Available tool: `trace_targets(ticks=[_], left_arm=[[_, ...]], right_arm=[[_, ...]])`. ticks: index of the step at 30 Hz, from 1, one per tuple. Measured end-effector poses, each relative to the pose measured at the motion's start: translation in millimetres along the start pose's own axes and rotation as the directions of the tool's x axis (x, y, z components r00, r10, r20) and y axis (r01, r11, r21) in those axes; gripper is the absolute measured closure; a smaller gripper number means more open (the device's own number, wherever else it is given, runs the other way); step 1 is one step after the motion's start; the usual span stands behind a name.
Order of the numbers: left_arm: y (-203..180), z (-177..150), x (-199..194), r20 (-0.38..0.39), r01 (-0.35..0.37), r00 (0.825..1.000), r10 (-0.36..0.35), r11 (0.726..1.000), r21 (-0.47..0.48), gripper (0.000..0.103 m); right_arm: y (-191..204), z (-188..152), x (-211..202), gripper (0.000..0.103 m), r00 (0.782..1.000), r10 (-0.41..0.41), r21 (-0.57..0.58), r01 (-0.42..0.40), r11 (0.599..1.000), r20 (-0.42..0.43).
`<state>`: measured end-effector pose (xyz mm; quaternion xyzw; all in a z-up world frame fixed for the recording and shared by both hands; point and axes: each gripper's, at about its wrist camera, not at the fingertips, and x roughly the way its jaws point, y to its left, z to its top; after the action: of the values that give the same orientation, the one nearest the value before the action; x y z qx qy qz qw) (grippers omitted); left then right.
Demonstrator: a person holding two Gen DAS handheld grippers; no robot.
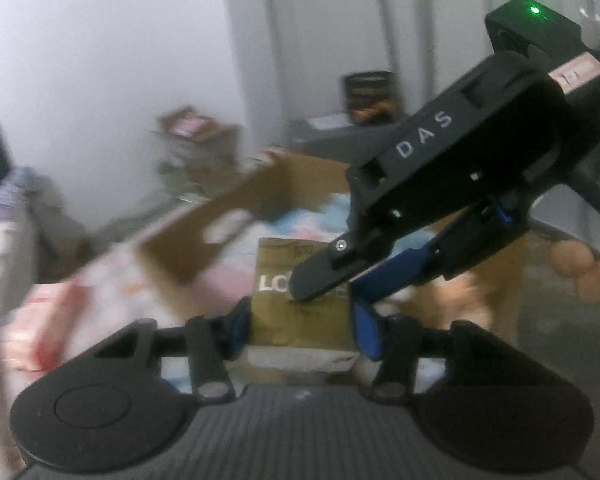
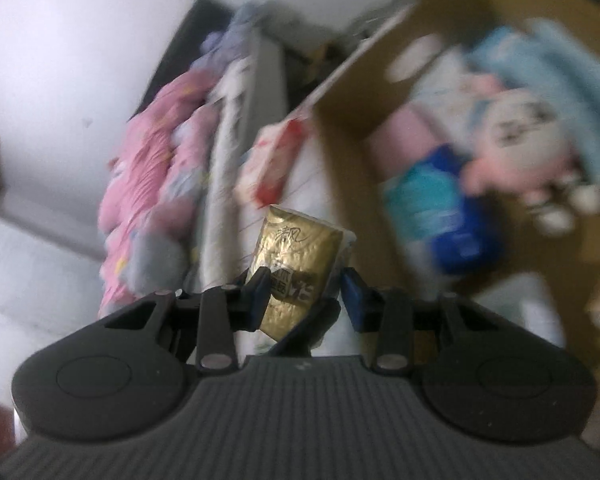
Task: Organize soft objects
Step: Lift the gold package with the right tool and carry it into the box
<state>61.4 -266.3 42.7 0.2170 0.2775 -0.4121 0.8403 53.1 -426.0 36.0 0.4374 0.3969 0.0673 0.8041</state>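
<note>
from my left tongs (image 1: 300, 320) i see the gold tissue pack (image 1: 300, 304) pinched between the blue pads, held above the cardboard box (image 1: 204, 224), with my right tongs (image 1: 332, 280) reaching in, one finger touching its top face. from the right view those tongs (image 2: 306, 292) bracket the same pack (image 2: 296, 272), seemingly closed on it (blur hides contact). this looks like a handover; next, one side must let go before it drops beside the plush doll (image 2: 520, 136).

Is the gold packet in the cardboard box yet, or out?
Out. The gold packet sits between the right gripper fingers, in front of the cardboard box, which already holds plush toys.
</note>
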Motion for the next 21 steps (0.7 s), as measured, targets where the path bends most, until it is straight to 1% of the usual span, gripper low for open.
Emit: trace_targets(ticks=[2,5,8,10,13,17,18,21], left_arm=[[-8,8,20,-0.029,0.061,0.998,-0.062,0.998,-0.011,0.048],[-17,18,49,-0.078,0.138,0.987,-0.140,0.990,-0.031,0.048],[-22,25,79,-0.128,0.204,0.969,-0.210,0.977,-0.058,0.047],[-24,28,94,-0.162,0.234,0.956,-0.243,0.970,-0.069,0.047],[-35,22,119,-0.228,0.254,0.937,-0.265,0.964,-0.078,0.046],[-38,16,135,-0.300,0.258,0.915,-0.271,0.963,-0.083,0.045],[-38,16,137,-0.306,0.259,0.912,-0.275,0.962,-0.091,0.045],[-37,17,137,-0.316,0.250,0.911,-0.265,0.964,-0.087,0.042]], right_arm=[[-19,7,-12,0.066,0.999,-0.044,0.022,0.044,0.999,0.006],[-45,14,-23,0.067,0.994,-0.106,0.042,0.106,0.994,0.009],[-68,21,-30,0.067,0.987,-0.160,0.061,0.159,0.985,0.008],[-82,25,-31,0.068,0.981,-0.196,0.071,0.195,0.978,0.005],[-99,29,-30,0.069,0.969,-0.247,0.067,0.247,0.967,-0.005],[-111,32,-24,0.067,0.957,-0.289,0.066,0.290,0.955,-0.030],[-111,32,-22,0.067,0.956,-0.292,0.064,0.294,0.954,-0.033],[-112,33,-24,0.067,0.956,-0.291,0.061,0.293,0.954,-0.028]])
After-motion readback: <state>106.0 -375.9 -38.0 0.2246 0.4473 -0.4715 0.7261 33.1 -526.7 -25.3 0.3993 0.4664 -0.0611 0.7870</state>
